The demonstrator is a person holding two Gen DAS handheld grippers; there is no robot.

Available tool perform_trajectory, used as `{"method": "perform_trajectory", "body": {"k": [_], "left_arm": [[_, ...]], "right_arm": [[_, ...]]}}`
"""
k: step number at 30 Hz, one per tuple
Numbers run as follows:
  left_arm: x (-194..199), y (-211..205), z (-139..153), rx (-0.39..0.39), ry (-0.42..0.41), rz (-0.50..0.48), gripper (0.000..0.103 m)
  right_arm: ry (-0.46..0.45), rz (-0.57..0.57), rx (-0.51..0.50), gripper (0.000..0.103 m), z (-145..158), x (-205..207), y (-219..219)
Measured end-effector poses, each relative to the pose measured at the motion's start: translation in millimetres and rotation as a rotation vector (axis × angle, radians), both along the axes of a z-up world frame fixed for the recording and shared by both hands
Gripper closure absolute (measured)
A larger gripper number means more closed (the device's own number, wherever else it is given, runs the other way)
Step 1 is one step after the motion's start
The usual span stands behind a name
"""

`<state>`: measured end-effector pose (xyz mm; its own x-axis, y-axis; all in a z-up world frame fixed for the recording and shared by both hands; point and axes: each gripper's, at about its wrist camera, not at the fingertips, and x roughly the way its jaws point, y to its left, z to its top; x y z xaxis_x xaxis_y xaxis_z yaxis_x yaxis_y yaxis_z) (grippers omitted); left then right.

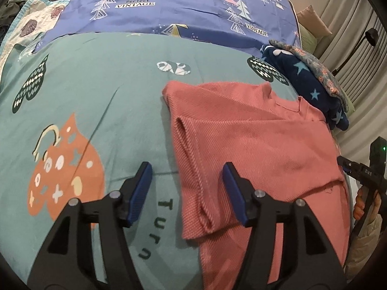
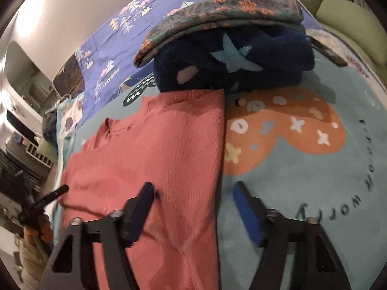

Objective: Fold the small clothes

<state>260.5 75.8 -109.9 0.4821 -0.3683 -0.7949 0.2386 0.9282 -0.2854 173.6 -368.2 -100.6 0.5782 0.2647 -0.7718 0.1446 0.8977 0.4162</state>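
Observation:
A salmon-pink knit top (image 1: 254, 140) lies flat on the teal bedspread (image 1: 108, 91), its left side folded inward. It also shows in the right wrist view (image 2: 154, 154). My left gripper (image 1: 187, 169) is open and empty, its jaws straddling the top's folded left edge just above it. My right gripper (image 2: 193, 188) is open and empty, its jaws straddling the top's right edge. The right gripper also shows at the far right of the left wrist view (image 1: 343, 162). The left gripper shows at the left edge of the right wrist view (image 2: 60, 191).
A stack of folded clothes, a navy star fleece (image 2: 232, 65) under a floral piece (image 2: 217, 14), sits just beyond the top's collar. A purple tree-print sheet (image 1: 174, 7) covers the far side of the bed. A wall is on the right.

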Motion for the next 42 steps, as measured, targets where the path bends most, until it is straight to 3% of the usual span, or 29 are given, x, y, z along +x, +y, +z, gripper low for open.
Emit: {"method": "perform_trajectory", "body": {"k": [1, 2, 3, 4, 7, 9, 11, 14, 15, 16, 19, 24, 25, 26, 27, 28, 30, 32, 34, 37, 38, 39, 40, 42], "left_arm": [[1, -1, 0, 0.001, -0.004, 0.002, 0.042], [2, -2, 0, -0.001, -0.009, 0.006, 0.042], [2, -2, 2, -0.008, -0.018, 0.012, 0.054], [1, -3, 4, -0.025, -0.027, 0.023, 0.077], [-7, -5, 13, -0.063, -0.054, 0.030, 0.082], [-12, -9, 18, -0.021, -0.091, 0.027, 0.082], [-12, -12, 17, 0.008, -0.096, 0.018, 0.079], [-5, -8, 12, 0.019, -0.072, 0.040, 0.059], [-2, -6, 11, 0.019, -0.067, 0.055, 0.047], [2, -5, 11, 0.016, -0.067, 0.074, 0.042], [17, -4, 9, 0.016, -0.063, 0.067, 0.041], [49, -8, -2, -0.006, -0.035, 0.064, 0.041], [54, -9, -3, -0.012, -0.051, 0.068, 0.044], [56, -9, -3, -0.018, -0.057, 0.072, 0.055], [58, -9, -2, -0.034, -0.067, 0.077, 0.097], [59, -7, 0, -0.068, -0.068, 0.078, 0.098], [51, -7, 9, -0.057, -0.134, 0.114, 0.098], [42, -11, 17, 0.013, -0.214, 0.126, 0.097], [47, -18, 8, 0.066, -0.197, 0.103, 0.097], [53, -16, 2, 0.047, -0.154, 0.095, 0.093], [51, -11, 6, 0.023, -0.156, 0.108, 0.089], [46, -2, 13, -0.011, -0.157, 0.124, 0.074], [41, 3, 17, -0.029, -0.158, 0.132, 0.058], [25, 13, 25, -0.046, -0.169, 0.145, 0.050]], "right_arm": [[0.010, 0.003, 0.011, 0.086, -2, 4, 0], [0.016, -0.007, 0.026, 0.095, -4, 6, -1], [0.006, -0.022, 0.046, 0.096, -4, 5, -4], [-0.009, -0.032, 0.046, 0.097, -1, 3, -6], [-0.050, -0.066, 0.019, 0.099, 10, -6, -19], [-0.031, -0.130, -0.086, 0.102, 12, -9, -31], [-0.040, -0.129, -0.106, 0.100, 12, -12, -40], [-0.045, -0.045, 0.107, 0.096, 5, -14, -49], [-0.053, -0.037, 0.132, 0.088, 6, -13, -50], [-0.059, -0.036, 0.132, 0.075, 7, -10, -49], [-0.061, -0.028, 0.123, 0.054, 8, 8, -46], [-0.040, -0.031, 0.164, 0.053, -4, 53, -46], [-0.042, -0.034, 0.168, 0.053, -7, 60, -45], [-0.046, -0.035, 0.168, 0.053, -9, 65, -43], [-0.050, -0.022, 0.161, 0.071, -11, 72, -42], [-0.041, -0.002, 0.152, 0.098, -11, 76, -37], [-0.095, 0.002, 0.076, 0.099, 1, 68, -28], [-0.162, -0.016, 0.022, 0.099, 15, 59, -30], [-0.115, -0.027, 0.025, 0.099, 8, 65, -42], [-0.053, -0.030, 0.097, 0.095, -15, 72, -52], [-0.061, -0.046, 0.129, 0.095, -15, 69, -55], [-0.066, -0.052, 0.169, 0.089, -12, 63, -58], [-0.074, -0.048, 0.198, 0.077, -7, 57, -59], [-0.103, -0.031, 0.185, 0.060, 8, 35, -57]]}}
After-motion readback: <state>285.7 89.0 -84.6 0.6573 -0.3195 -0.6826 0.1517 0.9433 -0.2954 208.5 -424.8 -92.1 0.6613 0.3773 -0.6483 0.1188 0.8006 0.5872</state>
